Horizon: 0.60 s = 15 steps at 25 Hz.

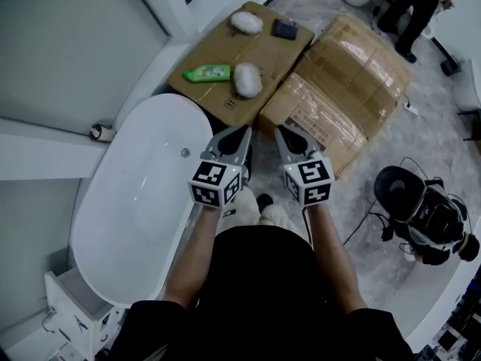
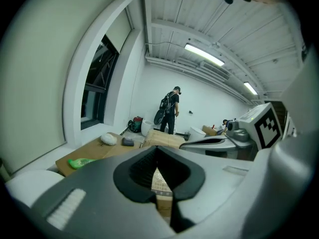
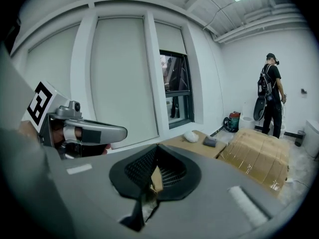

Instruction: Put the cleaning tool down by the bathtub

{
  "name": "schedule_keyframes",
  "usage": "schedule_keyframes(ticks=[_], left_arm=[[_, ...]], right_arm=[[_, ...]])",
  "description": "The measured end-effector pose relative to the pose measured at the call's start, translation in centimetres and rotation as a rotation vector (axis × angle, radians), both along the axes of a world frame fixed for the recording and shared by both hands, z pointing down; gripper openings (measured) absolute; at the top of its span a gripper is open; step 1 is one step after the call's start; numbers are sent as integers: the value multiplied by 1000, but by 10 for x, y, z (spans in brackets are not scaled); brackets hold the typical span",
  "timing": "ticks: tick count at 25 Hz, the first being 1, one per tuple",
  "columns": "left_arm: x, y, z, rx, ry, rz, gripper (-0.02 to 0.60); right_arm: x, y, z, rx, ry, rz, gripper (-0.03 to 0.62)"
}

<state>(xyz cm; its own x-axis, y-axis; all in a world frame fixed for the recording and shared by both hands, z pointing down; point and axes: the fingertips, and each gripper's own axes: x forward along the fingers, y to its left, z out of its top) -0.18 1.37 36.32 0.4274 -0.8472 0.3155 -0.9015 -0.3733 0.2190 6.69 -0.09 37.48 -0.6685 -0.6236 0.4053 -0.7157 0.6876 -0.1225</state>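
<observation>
A white bathtub [image 1: 143, 201] is standing on a grey marbled floor [image 1: 443, 134], close against pale wall panels. Just past the bathtub's far end a flat cardboard box [image 1: 263, 55] is lying. A larger taped cardboard box [image 1: 353, 74] is touching it on the side away from the bathtub. A person [image 1: 417, 6] is standing well beyond the bathtub, past both boxes.

On the flat box a white fluffy cleaning tool [image 1: 248, 80] is lying near the bathtub's end, with a green bottle [image 1: 207, 73] just beside it. A second white fluffy pad [image 1: 246, 22] and a small dark block [image 1: 285, 28] are lying farther from the bathtub.

The left hand-held gripper [image 1: 242, 135] and the right hand-held gripper [image 1: 283, 135] are hovering side by side beside the bathtub's far end, each clenched on nothing. The cleaning tool is lying ahead of their tips, apart from both.
</observation>
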Motion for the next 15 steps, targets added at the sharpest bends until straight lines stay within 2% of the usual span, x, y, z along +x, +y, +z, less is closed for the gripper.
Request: schedule_keyframes(ticks=[15], left_arm=[[-7, 51, -59, 93, 19, 8, -3]], right_arm=[[-5, 50, -76, 133, -52, -4, 9]])
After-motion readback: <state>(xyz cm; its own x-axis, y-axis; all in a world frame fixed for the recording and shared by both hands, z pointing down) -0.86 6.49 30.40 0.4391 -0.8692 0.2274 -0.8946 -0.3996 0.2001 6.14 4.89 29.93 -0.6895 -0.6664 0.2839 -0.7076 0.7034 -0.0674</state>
